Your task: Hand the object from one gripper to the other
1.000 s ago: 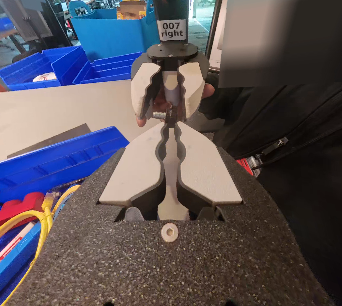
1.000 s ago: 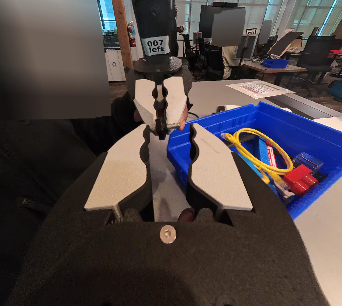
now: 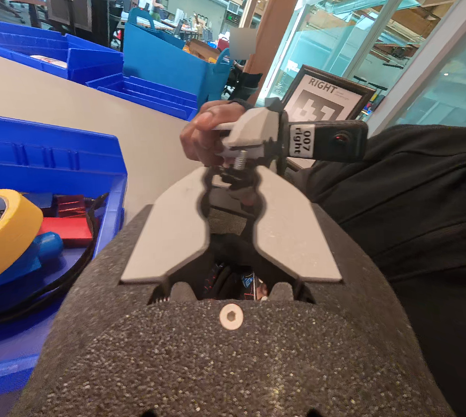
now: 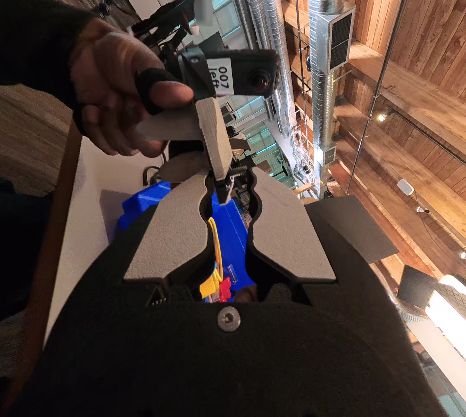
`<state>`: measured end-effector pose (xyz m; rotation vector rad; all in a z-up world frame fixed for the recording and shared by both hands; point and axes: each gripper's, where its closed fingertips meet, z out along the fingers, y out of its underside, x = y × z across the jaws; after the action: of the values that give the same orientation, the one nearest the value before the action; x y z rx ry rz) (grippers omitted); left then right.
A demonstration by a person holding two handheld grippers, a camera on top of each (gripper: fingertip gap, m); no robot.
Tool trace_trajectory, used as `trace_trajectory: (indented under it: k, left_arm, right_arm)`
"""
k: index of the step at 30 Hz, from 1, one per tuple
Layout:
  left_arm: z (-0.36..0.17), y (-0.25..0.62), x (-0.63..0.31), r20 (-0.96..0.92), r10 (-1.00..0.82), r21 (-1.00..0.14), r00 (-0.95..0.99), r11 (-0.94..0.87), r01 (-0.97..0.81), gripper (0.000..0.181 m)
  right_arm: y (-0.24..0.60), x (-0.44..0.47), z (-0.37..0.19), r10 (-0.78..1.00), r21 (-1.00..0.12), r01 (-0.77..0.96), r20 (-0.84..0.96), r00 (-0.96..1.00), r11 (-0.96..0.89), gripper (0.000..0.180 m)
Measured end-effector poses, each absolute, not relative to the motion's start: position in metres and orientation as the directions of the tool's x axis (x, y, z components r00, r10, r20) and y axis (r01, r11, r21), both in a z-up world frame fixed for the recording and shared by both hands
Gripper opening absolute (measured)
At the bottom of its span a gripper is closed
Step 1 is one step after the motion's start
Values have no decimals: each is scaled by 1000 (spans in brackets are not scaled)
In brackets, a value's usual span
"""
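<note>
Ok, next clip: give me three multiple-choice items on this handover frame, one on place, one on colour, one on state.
1. The tape roll lies: A in the blue bin; B on the floor; C on a chair.
2. The cable is: A green; B yellow; C white.
3. The bolt is: A lying in the bin; B flat on the table; C up where the left gripper and right gripper meet.
Key: A, bin walls surround it; B, plainly yellow; C, it sits at the jaw tips, off any surface.
</note>
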<state>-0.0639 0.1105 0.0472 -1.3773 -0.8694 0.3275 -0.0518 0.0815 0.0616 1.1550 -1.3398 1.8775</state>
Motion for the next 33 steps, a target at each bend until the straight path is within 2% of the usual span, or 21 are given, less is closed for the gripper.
trace_trajectory:
  k: [1,5,8,10,15,18,20,27,33]
  left_arm:
    - [47,109,-65,337,675,-940,656,208,270,25]
    - [51,99,-72,242,755,-969,610,161,186,25]
    - [62,85,-73,35,871,-999,490,13,48,25]
    - [72,78,-70,-164,918,-986,361,-165,-31,25]
    - [91,92,-55,-569,816,-821,104,-558,-119,24]
    - [100,94,-52,-715,696,-691,-71,-718,-80,25]
    - [105,102,-49,-782,609,-602,-130,-793,-95,25]
    - [105,120,-57,-888,418,-405,-192,-908,-105,25]
    - [97,128,-70,-916,355,-331,-186,-932,-147,25]
  right_arm:
    - [79,-54,61,-42,-460,-816,878,-477,-350,24]
    - [75,-59,65,-55,-506,-782,850,-524,-363,25]
    - [81,-65,74,-111,-603,-717,787,-607,-350,25]
    - [86,-69,83,-167,-704,-629,699,-695,-330,24]
    - [103,-54,97,-383,-897,-361,437,-814,-256,26]
    - [113,-39,91,-492,-932,-326,362,-792,-160,35]
    - [119,-37,92,-490,-933,-330,358,-795,-146,38]
    - [130,-44,108,-479,-959,-247,284,-831,-142,37]
    - [122,-57,97,-428,-958,-274,283,-858,-85,27]
